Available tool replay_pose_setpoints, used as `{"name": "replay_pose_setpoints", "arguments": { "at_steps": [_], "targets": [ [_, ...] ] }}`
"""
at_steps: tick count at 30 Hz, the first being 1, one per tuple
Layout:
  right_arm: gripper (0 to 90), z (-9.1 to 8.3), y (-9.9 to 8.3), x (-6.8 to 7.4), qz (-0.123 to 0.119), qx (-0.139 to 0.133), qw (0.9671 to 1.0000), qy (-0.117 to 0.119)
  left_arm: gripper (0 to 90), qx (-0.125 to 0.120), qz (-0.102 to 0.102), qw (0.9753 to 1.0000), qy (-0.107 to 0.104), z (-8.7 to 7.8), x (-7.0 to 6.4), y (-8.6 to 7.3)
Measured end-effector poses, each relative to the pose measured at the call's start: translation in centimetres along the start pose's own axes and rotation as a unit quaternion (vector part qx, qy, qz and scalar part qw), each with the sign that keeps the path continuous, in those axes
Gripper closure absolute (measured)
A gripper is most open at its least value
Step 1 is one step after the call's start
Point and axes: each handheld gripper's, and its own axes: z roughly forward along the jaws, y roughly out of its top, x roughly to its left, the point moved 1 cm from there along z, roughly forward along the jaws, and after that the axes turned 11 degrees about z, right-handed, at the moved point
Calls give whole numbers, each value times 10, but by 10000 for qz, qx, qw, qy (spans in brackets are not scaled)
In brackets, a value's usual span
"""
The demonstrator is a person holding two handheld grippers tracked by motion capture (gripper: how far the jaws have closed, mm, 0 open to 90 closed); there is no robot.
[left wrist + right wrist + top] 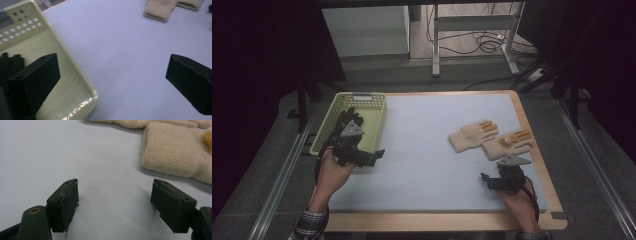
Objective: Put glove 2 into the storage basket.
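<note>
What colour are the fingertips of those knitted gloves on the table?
Orange, on otherwise beige gloves; the high view shows it best.

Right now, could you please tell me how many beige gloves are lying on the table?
2. One beige glove lies right of the table's centre; the second beige glove lies beside it to the right, overlapping it, just ahead of the right gripper. Dark items in the basket can't be identified.

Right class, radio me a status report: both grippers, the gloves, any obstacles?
Left gripper open, over basket edge. Right gripper open, empty, short of beige gloves. Black glove in basket. Nothing in the way.
</note>
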Motion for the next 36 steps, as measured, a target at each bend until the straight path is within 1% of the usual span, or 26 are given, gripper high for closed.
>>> {"name": "replay_pose_setpoints", "arguments": {
  "at_steps": [2,3,5,6,7,9,11,12,14,15,16,19,20,21,22,23,24,26,27,28,29,30,31,33,36],
  "targets": [
    [220,0,0,0,-8,2,10000,0,0,-68,53,9999,-68,4,-10,-2],
    [220,0,0,0,-11,3,10000,0,0,-68,53,9999,-68,4,-10,-2],
    [220,0,0,0,-11,2,10000,-1,0,-174,94,9996,-211,11,-26,-6],
    [220,0,0,0,-12,2,10000,0,0,-195,127,9994,-258,14,-31,-8],
    [220,0,0,0,-13,1,10000,-1,0,-195,127,9994,-258,14,-31,-8],
    [220,0,0,0,-13,1,10000,-1,1,-221,250,9988,-357,26,-48,-14],
    [220,0,0,0,-13,1,10000,0,0,-216,347,9982,-429,33,-59,-18],
    [220,0,0,0,-13,1,10000,0,0,-216,347,9982,-429,33,-59,-18],
    [220,0,0,0,-14,0,10000,0,0,-190,433,9978,-468,41,-69,-23],
    [220,0,0,0,-14,0,10000,-1,0,-157,473,9975,-507,49,-77,-29],
    [220,0,0,0,-14,0,10000,-1,0,-157,473,9975,-507,49,-77,-29],
    [220,0,0,0,-16,0,10000,-2,0,-77,469,9974,-542,60,-85,-38],
    [221,0,0,0,-15,0,10000,-3,0,-37,445,9976,-533,65,-86,-43],
    [221,0,0,0,-15,0,10000,-3,0,-37,445,9976,-533,65,-86,-43],
    [220,0,0,0,-14,0,10000,-1,0,38,374,9979,-524,71,-86,-51],
    [220,0,0,0,-17,-1,10000,-1,0,67,334,9981,-517,73,-86,-55],
    [220,0,0,0,-17,-1,10000,0,0,96,308,9982,-497,75,-85,-58],
    [220,0,0,0,-19,-1,10000,1,0,267,304,9984,-386,80,-83,-66],
    [220,0,0,0,-18,-2,10000,3,0,267,304,9984,-386,80,-83,-66],
    [221,0,0,0,-20,-2,10000,3,0,380,276,9985,-269,83,-80,-72],
    [221,0,0,0,-20,-2,10000,3,0,380,276,9985,-269,83,-80,-72],
    [220,0,0,0,-19,-2,10000,5,0,430,146,9985,-318,85,-76,-76],
    [220,0,0,0,-17,-1,10000,5,1,424,46,9986,-321,85,-74,-76],
    [220,0,0,0,-18,-2,10000,4,5,507,-83,9979,-402,87,-72,-77],
    [220,0,0,0,-20,-2,10000,3,0,488,-94,9980,-399,87,-72,-77]
  ]
}}
